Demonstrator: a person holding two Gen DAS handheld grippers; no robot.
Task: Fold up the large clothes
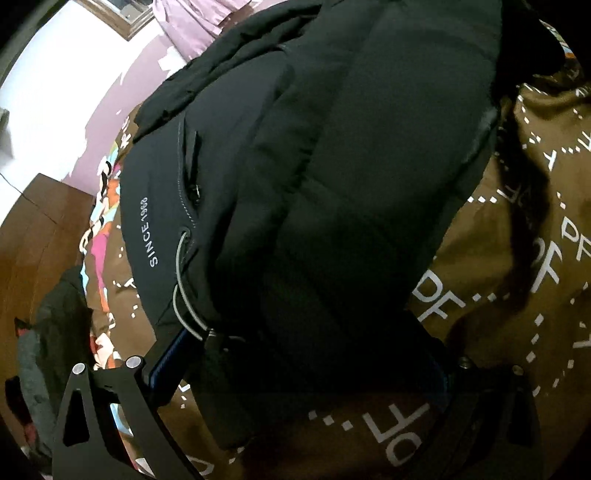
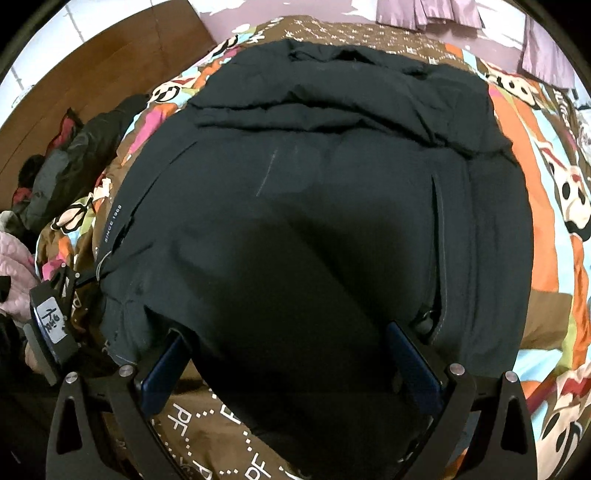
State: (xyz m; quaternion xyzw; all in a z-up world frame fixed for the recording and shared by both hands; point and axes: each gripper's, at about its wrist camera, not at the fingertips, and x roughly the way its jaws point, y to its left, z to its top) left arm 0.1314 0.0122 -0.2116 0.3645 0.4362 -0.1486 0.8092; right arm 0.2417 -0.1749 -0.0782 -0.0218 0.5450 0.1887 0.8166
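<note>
A large black padded jacket (image 1: 332, 166) with white "SINCE 1968" lettering lies spread on a brown printed bedspread (image 1: 517, 277). It also fills the right wrist view (image 2: 314, 221). My left gripper (image 1: 295, 354) is open, its jaws wide apart with the jacket's near hem and an elastic cord between them. My right gripper (image 2: 291, 354) is open too, its blue-padded fingers (image 2: 166, 365) straddling the jacket's near edge without pinching it. The left gripper's body (image 2: 51, 325), with a handwritten label, shows at the left of the right wrist view.
The bedspread (image 2: 554, 221) has colourful cartoon panels at its far and right sides. A pile of dark and pink clothes (image 2: 62, 162) lies left of the bed by a wooden floor (image 1: 33, 240). Purple curtains (image 2: 443, 13) hang beyond the bed.
</note>
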